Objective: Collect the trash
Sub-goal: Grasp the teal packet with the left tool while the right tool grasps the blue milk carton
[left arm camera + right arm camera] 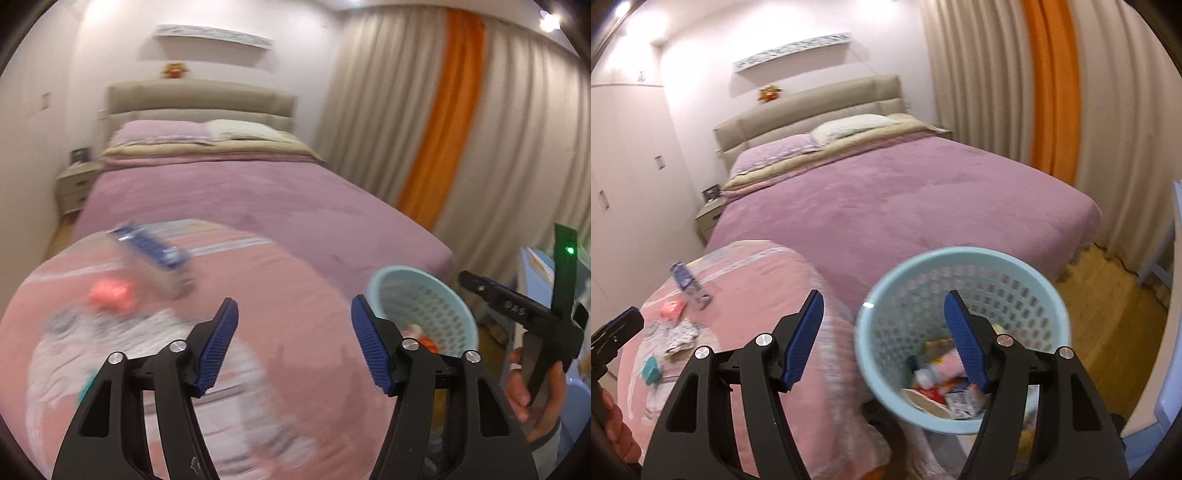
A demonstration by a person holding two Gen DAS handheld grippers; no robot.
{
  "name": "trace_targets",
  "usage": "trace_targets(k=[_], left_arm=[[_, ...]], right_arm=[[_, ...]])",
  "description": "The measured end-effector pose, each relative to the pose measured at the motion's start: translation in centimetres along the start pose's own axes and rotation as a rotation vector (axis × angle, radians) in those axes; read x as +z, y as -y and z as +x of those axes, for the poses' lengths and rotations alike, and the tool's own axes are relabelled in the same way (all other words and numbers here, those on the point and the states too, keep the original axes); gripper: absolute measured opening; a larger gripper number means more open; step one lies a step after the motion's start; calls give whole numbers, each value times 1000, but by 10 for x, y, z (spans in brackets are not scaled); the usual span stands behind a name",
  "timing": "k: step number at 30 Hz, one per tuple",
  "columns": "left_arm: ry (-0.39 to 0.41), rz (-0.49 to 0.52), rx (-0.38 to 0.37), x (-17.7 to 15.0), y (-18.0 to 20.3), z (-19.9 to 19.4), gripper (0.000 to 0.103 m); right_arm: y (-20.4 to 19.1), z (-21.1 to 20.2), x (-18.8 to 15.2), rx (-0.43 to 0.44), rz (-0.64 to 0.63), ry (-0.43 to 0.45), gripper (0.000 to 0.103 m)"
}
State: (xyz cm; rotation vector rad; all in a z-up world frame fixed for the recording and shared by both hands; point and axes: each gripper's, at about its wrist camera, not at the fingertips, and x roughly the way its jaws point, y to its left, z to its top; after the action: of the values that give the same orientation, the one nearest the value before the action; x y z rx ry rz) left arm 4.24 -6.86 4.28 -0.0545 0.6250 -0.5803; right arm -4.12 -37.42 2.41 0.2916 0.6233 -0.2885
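Observation:
A light blue mesh basket stands on the floor by the bed foot, holding several pieces of trash; it also shows in the left wrist view. On a pink folded quilt lie a blue and white carton, a pink packet, crumpled paper and a small teal box. In the left wrist view the carton and pink packet are blurred. My left gripper is open and empty above the quilt. My right gripper is open and empty above the basket's near rim.
A bed with a purple cover fills the middle. Beige and orange curtains hang on the right. A nightstand stands at the bed's far left. Wooden floor lies right of the basket. White wardrobes stand at left.

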Motion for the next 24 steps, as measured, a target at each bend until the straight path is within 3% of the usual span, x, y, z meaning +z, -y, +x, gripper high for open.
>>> trace_targets(k=[6,11,19,21,24], left_arm=[[-57,-56,201,-22,-73,-22,69],[-138,-100,217,-44,-121,-21,69],[-215,-98,249,-63,-150,4,69],[-226,-90,269,-66,-153,12,65],[-242,-100,255,-71,-157,18,48]], right_arm=[[-70,12,-1,124,-112,-27,64],[-131,30,-6,230,-222,-63,64],[-213,69,-6,319,-345,-139,64],[-226,79,-3,331,-361,-150,64],[-245,97,1,354,-386,-161,64]])
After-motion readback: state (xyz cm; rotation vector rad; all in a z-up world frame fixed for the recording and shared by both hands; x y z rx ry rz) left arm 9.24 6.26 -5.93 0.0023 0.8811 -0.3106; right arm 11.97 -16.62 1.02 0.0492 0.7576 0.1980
